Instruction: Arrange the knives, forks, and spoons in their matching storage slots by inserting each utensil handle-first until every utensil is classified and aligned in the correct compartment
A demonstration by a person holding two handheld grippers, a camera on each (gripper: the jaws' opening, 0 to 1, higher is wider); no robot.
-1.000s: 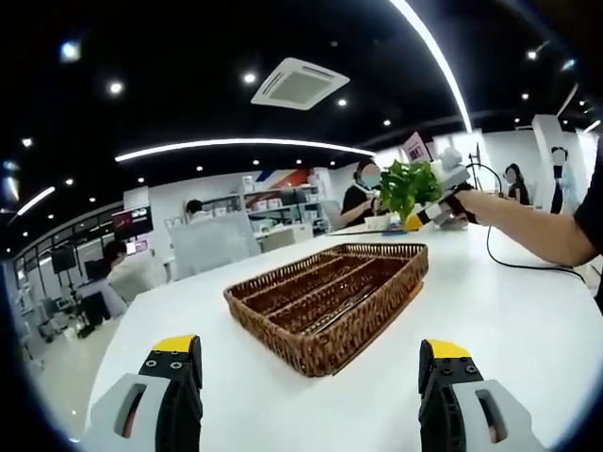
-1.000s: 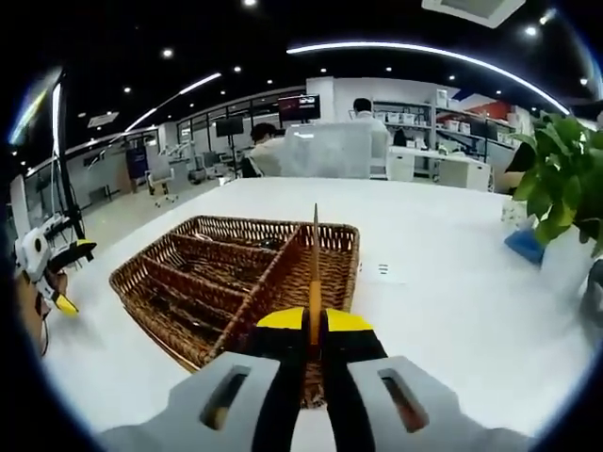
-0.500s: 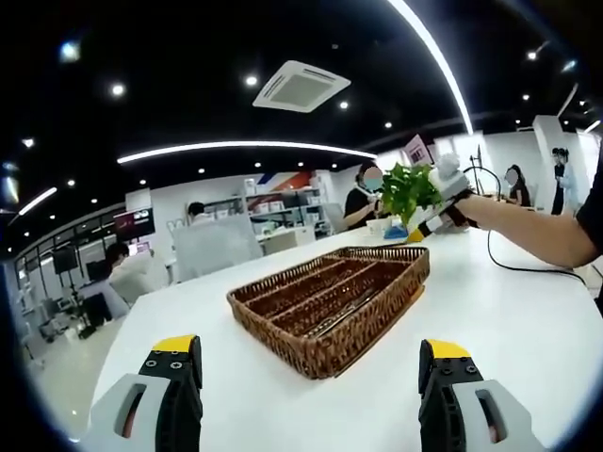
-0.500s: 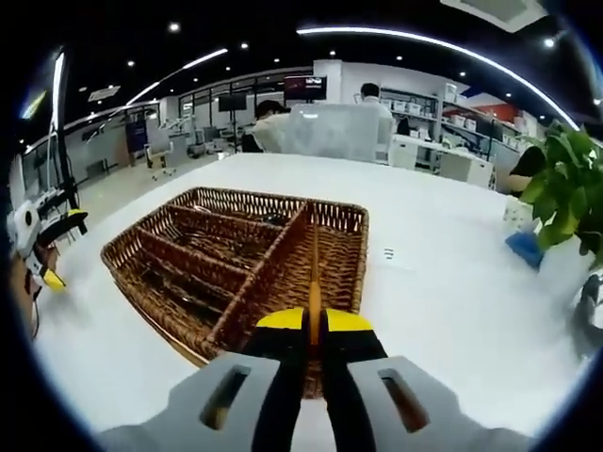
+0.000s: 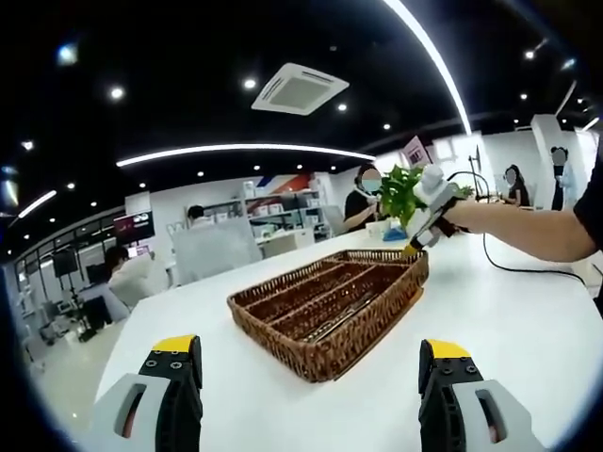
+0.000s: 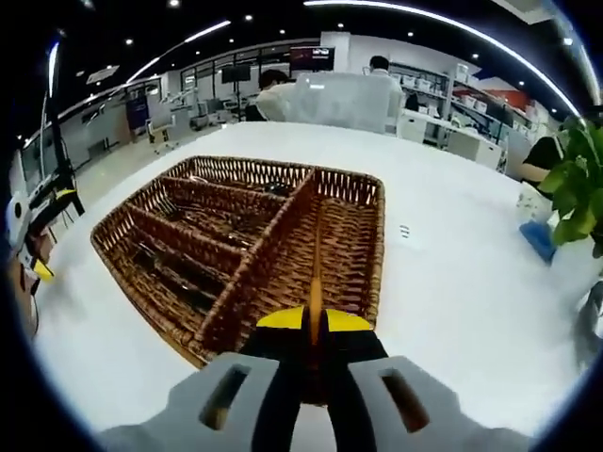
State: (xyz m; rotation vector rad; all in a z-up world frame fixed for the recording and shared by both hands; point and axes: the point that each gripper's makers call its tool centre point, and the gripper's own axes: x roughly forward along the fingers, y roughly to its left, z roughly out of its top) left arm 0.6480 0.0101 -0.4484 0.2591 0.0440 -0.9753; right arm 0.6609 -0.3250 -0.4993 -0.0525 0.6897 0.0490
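Pinching a thin utensil (image 6: 315,273), right tool (image 6: 315,325) hovers over wicker tray (image 6: 203,245); left tool (image 5: 309,363) spread.

Grey-bodied grippers, black jaws, yellow tips

Left gripper (image 5: 309,363) lower frame, slotted grey shells; right gripper (image 6: 314,325) lower centre; dark sleeve (image 5: 594,202), possibly, right edge.

The basket (image 6: 247,247) sits on the table (image 6: 452,311), a plant (image 6: 577,193) to its right
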